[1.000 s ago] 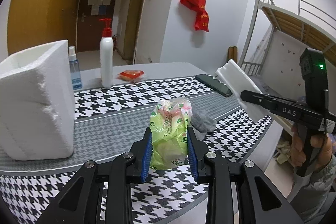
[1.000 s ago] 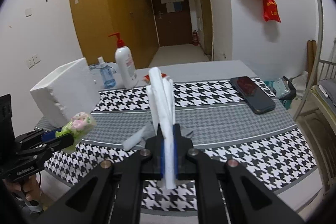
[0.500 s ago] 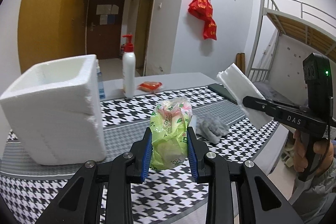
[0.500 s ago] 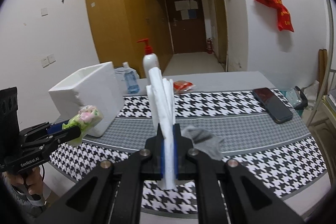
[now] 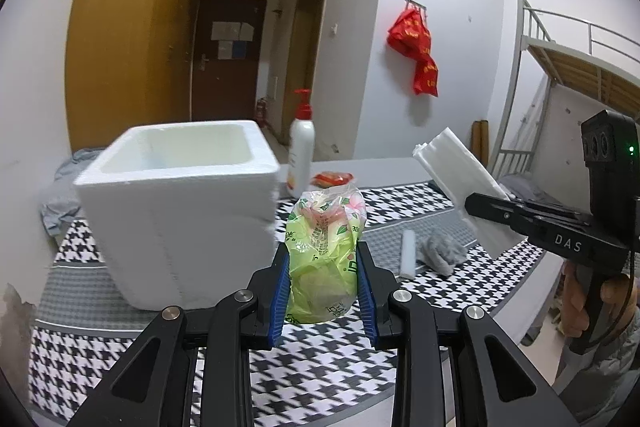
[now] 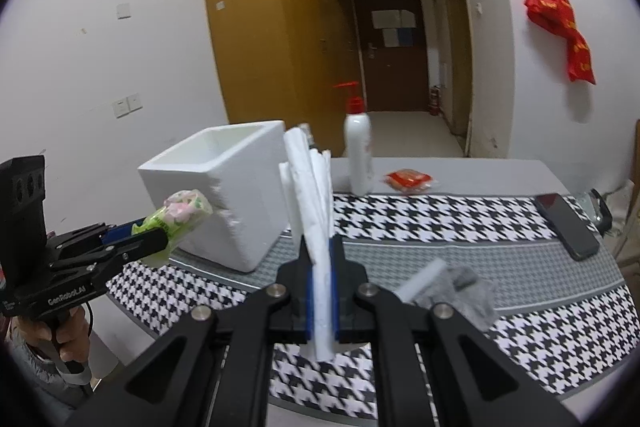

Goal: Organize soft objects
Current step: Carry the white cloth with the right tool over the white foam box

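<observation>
Left wrist view: table (image 5: 96,279) with houndstooth cloth under both grippers. Foam box (image 5: 180,211), white, open top, sits on it ahead-left of the left gripper (image 5: 323,283), close beyond its left finger. Left gripper is clamped on a green bag (image 5: 324,259) with pink flowers, blue pads pressing both its sides, bag upright and off the table. Right gripper (image 5: 468,203) enters from the right of that view, pinching a white foam sheet (image 5: 452,163) that sticks up and away from its tips. Lotion bottle (image 5: 301,155) with red pump stands past the box, far ahead. Grey cloth (image 5: 442,253) lies crumpled on the table ahead-right of the left gripper, a small white roll (image 5: 408,253) just beside it on the left. Red packet (image 5: 332,178) lies near the bottle.

Right wrist view: jaws squeezed tight on the sheet (image 6: 310,195), which stands upright between the pads. Box (image 6: 224,195) ahead-left, left gripper (image 6: 160,233) with the bag (image 6: 184,209) just in front of its near wall. Phone (image 6: 566,225) flat on the table, far right. A hand (image 6: 68,323) grips the left handle.
</observation>
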`<control>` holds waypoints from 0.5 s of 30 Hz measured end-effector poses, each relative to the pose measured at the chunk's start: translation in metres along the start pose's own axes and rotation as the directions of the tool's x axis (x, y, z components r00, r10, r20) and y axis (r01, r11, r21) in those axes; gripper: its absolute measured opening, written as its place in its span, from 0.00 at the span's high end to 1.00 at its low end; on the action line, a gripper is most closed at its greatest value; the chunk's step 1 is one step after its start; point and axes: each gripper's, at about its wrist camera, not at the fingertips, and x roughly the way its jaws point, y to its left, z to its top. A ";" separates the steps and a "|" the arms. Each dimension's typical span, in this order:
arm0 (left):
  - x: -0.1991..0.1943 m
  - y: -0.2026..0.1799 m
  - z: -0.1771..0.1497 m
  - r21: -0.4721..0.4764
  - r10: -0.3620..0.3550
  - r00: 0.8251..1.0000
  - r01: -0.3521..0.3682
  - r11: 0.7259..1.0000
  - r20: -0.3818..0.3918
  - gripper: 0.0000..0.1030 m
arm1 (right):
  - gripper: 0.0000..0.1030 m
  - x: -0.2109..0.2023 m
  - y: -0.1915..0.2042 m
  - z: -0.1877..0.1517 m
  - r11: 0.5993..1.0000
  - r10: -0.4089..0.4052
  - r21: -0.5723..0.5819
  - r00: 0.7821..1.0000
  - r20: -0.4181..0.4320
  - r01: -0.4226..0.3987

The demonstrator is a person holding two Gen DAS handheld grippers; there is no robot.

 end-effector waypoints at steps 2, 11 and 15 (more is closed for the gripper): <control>-0.003 0.005 -0.001 0.001 0.012 1.000 -0.012 1.000 0.003 0.69 | 0.91 0.003 0.006 0.002 1.000 0.020 -0.003 1.000 0.002 -0.020; -0.019 0.033 -0.001 -0.031 0.071 0.997 -0.070 0.997 0.026 0.69 | 0.91 0.018 0.036 0.006 0.998 0.063 -0.030 0.998 -0.003 -0.063; -0.027 0.045 -0.003 -0.047 0.101 0.994 -0.100 0.994 0.034 0.69 | 0.91 0.026 0.048 0.008 0.995 0.088 -0.048 0.996 -0.007 -0.088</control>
